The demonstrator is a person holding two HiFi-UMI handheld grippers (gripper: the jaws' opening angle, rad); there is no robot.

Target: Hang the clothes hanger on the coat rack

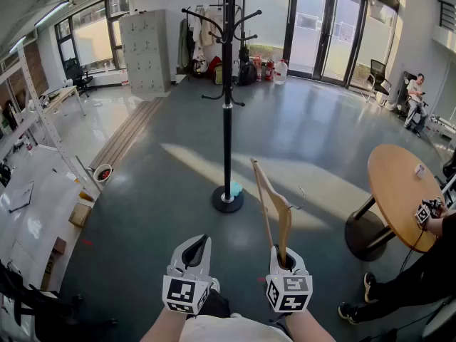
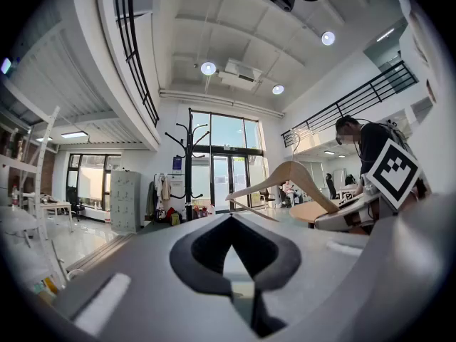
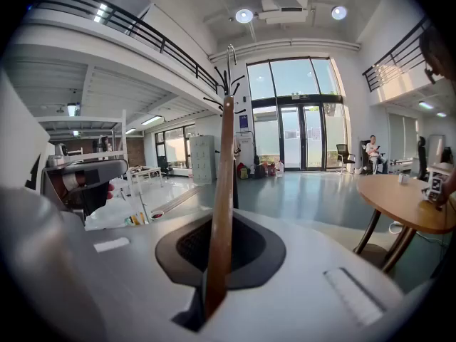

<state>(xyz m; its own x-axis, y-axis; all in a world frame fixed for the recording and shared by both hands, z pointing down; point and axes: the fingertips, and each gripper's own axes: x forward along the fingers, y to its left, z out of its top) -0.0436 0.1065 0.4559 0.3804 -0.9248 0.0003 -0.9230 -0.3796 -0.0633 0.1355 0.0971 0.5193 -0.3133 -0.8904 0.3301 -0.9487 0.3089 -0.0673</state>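
The black coat rack [image 1: 227, 105] stands in the middle of the floor ahead, its round base [image 1: 227, 199] a short way beyond my grippers. My right gripper [image 1: 283, 254] is shut on the lower end of a wooden clothes hanger [image 1: 274, 205], which stands upright with its metal hook [image 1: 300, 194] pointing right. In the right gripper view the hanger [image 3: 223, 191] rises between the jaws, and the rack's hooks [image 3: 217, 84] show behind it. My left gripper [image 1: 199, 244] is shut with nothing in it. From the left gripper view the hanger [image 2: 285, 180] shows at right and the rack [image 2: 189, 162] far ahead.
A round wooden table [image 1: 399, 184] stands at right, with a seated person [image 1: 420, 276] beside it. Another person [image 1: 415, 98] sits near the glass doors [image 1: 324, 27]. A grey cabinet [image 1: 146, 45] is at the back left, with shelving and boxes [image 1: 80, 212] along the left.
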